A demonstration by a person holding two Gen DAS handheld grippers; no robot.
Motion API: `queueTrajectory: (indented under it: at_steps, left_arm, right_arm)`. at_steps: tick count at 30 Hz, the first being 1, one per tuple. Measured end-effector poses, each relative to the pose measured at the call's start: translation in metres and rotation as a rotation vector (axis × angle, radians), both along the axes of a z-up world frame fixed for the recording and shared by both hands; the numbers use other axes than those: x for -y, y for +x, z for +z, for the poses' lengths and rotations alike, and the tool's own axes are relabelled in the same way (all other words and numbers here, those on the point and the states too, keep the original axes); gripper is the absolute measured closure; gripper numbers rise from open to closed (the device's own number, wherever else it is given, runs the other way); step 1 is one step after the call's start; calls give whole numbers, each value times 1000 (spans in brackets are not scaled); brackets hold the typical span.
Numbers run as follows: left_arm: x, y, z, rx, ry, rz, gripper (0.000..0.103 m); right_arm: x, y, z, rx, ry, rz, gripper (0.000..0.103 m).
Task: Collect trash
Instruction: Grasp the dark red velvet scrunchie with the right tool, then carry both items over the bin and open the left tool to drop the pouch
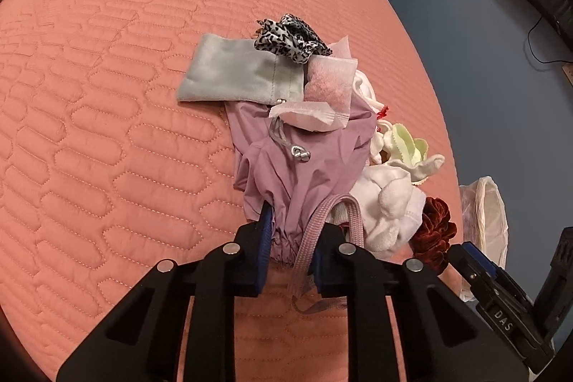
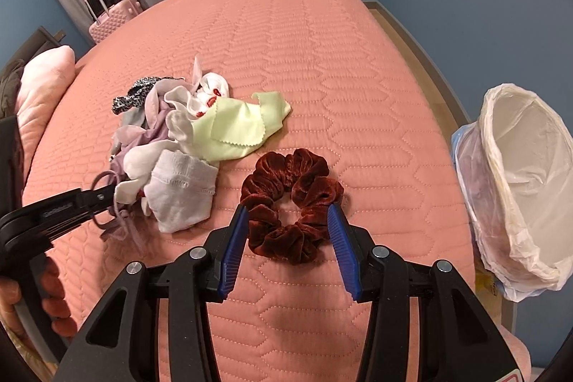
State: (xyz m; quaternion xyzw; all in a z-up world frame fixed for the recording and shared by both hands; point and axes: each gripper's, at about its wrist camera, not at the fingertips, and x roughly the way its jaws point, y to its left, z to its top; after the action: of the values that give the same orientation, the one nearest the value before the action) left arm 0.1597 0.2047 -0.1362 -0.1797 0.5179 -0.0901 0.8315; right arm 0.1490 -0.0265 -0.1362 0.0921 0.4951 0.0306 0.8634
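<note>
Left wrist view: left gripper [image 1: 288, 249] is clenching mauve bag [image 1: 304, 174] w/ its strap. Right gripper [image 2: 288, 231] is straddling red scrunchie [image 2: 292, 204], pads unclenched, near the bin [image 2: 501, 203] at right. Risk: lifting bag is likely dragging tissues [image 1: 322, 95] along, scattering pile.

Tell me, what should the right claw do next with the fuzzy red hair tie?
Probably squeeze shut. The right claw is open, its blue pads either side of the red scrunchie on the bed, and the lined bin waits beside it.
</note>
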Motion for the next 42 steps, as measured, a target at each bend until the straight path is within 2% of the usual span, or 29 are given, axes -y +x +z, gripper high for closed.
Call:
queueTrajectory:
  at_steps: [4,7,11,16,22,24,26,30,31,32,33,37,42]
  left_arm:
    - [-3,-8,16,33,-20,7,87]
    - [-5,-11,28,60,-18,3,87]
    - [-1,-16,44,93,-14,-9,89]
    - [10,-21,66,133,-14,-29,89]
    - [24,-27,92,192,-3,-56,90]
    - [30,-27,99,206,-6,-66,90]
    - [37,-27,105,218,-10,-78,90]
    - [47,-27,114,238,-14,-103,90]
    - [49,-28,117,244,-12,-109,90]
    - [51,-27,120,250,-11,-114,90]
    - [54,-27,122,257,-10,-121,90]
    - [63,-27,133,285,-8,-142,90]
    - [82,-29,151,330,-11,-176,90]
  right_arm:
    - [-4,9,-12,-22,-3,7,58]
    - [-6,14,-19,-31,-6,15,65]
    - [-10,17,-19,-38,17,48,96]
    - [-9,7,-4,-4,20,50,96]
    - [13,4,4,9,24,-25,91]
    - [21,6,0,-10,35,-43,77]
    - [25,10,-7,-33,50,-56,69]
    - [26,18,-29,-93,71,-47,71]
    - [25,18,-33,-103,77,-40,76]
    - [24,17,-35,-104,78,-37,88]
    - [24,15,-33,-96,82,-38,90]
    - [28,6,-10,-31,111,-44,92]
    - [42,-10,40,89,121,-55,92]
